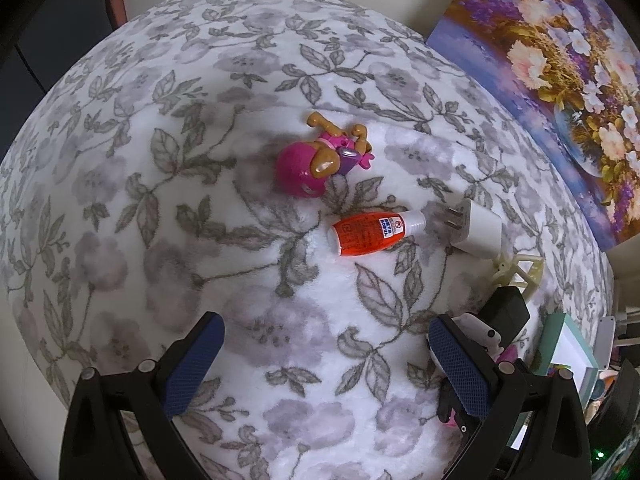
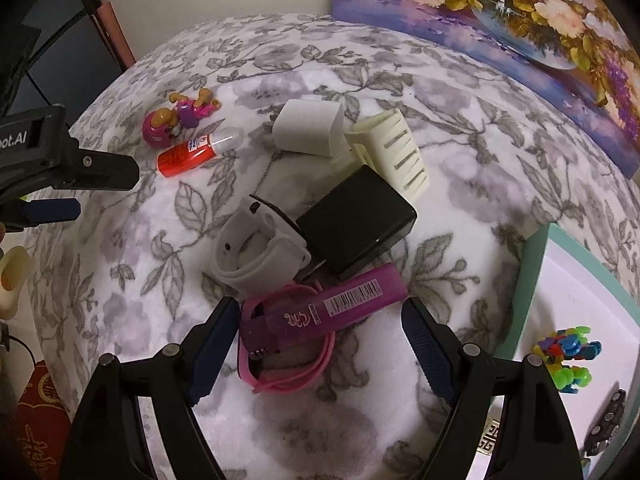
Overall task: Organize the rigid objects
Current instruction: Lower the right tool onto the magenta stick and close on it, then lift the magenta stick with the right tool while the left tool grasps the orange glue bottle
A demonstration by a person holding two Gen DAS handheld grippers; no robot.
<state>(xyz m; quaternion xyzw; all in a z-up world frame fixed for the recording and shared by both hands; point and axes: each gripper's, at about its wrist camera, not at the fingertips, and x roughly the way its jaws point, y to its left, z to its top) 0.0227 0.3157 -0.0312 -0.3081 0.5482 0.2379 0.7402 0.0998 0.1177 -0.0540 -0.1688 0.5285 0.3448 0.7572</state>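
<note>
A pile of small objects lies on the floral blanket [image 2: 360,64]. In the right wrist view my right gripper [image 2: 320,340] is open, its fingers on either side of a purple lighter [image 2: 332,312] resting on a pink watch band [image 2: 288,376]. Behind these lie a white watch [image 2: 256,248], a black charger [image 2: 356,228], a cream slotted piece [image 2: 394,152] and a white charger [image 2: 308,128]. In the left wrist view my left gripper [image 1: 324,360] is open over bare blanket [image 1: 132,128], short of an orange bottle [image 1: 368,232] and a pink toy dog [image 1: 320,160].
A teal-rimmed white box [image 2: 532,280] at the right holds a colourful block figure [image 2: 568,356] and a dark toy. A floral painting [image 2: 520,8] leans along the back right. A red cushion [image 2: 40,412] lies below the blanket's left edge.
</note>
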